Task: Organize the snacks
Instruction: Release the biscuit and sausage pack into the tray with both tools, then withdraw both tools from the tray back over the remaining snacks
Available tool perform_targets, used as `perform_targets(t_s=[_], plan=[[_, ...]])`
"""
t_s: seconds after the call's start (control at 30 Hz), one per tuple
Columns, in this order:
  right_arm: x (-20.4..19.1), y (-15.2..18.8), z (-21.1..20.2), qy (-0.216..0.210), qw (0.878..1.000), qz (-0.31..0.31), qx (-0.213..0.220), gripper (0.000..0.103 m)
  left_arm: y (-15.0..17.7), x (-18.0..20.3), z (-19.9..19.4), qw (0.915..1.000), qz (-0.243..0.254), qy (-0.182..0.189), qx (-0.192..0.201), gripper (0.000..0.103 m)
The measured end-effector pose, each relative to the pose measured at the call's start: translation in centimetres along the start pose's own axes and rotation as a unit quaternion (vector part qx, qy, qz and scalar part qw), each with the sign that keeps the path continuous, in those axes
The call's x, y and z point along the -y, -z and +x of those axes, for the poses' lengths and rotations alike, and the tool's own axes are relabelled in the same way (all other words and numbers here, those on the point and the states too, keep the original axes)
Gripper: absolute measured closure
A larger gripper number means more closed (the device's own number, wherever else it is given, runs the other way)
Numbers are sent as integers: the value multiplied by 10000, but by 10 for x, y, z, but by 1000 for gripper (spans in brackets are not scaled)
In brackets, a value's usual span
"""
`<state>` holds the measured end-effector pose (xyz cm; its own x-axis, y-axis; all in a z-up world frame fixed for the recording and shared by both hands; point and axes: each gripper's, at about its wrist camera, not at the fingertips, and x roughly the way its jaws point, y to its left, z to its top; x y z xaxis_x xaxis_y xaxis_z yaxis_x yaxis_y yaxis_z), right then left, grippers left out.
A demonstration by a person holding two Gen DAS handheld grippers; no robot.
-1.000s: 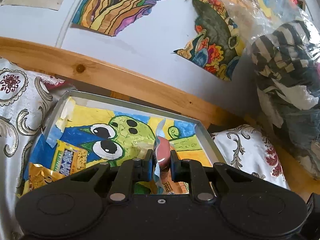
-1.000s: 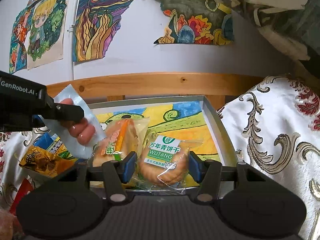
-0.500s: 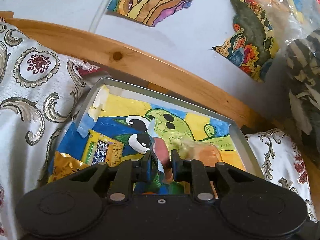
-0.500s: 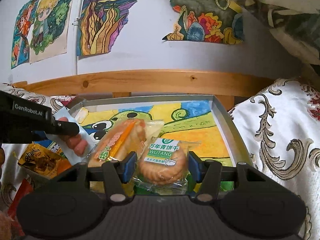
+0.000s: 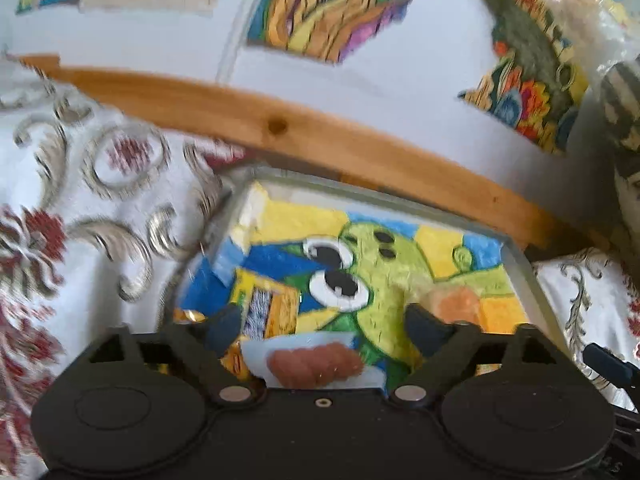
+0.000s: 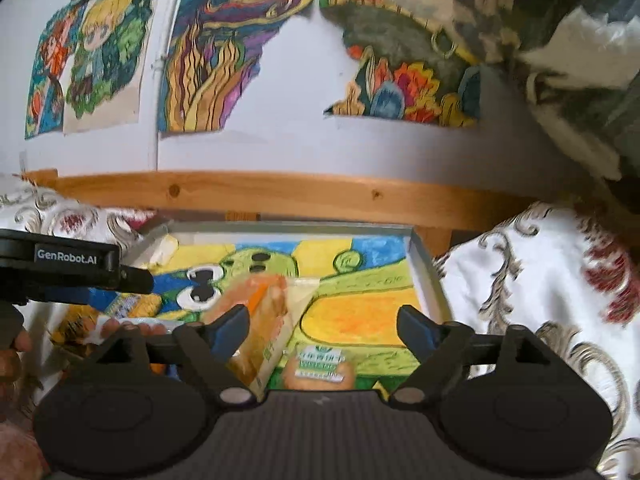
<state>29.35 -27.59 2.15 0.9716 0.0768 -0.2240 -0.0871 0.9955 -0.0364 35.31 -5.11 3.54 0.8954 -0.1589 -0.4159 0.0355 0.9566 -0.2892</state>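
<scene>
Tray (image 6: 426,276): one sausage pack (image 5: 316,362), two bread packs (image 6: 260,320), one yellow pack (image 5: 266,306). Left gripper (image 5: 320,320) jaws apart; right gripper (image 6: 322,320) jaws apart.

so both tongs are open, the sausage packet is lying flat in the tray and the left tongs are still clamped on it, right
Not quite. The left tongs are not clamped on the sausage packet: the left wrist view shows their fingers spread wide, with the packet lying loose between them over the tray. It does look flat there, though the picture is blurred. The right tongs are open too.
</scene>
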Motion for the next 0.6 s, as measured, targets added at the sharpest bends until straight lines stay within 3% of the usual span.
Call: perform_targets(t_s=[0.27, 0.6], plan=[[-5, -28, -51, 48, 9993, -29, 368, 0, -11, 15, -62, 9986, 301, 74, 430, 1], [-17, -50, -132, -3, 9979, -162, 629, 0, -11, 23, -152, 9965, 389, 56, 743, 1]])
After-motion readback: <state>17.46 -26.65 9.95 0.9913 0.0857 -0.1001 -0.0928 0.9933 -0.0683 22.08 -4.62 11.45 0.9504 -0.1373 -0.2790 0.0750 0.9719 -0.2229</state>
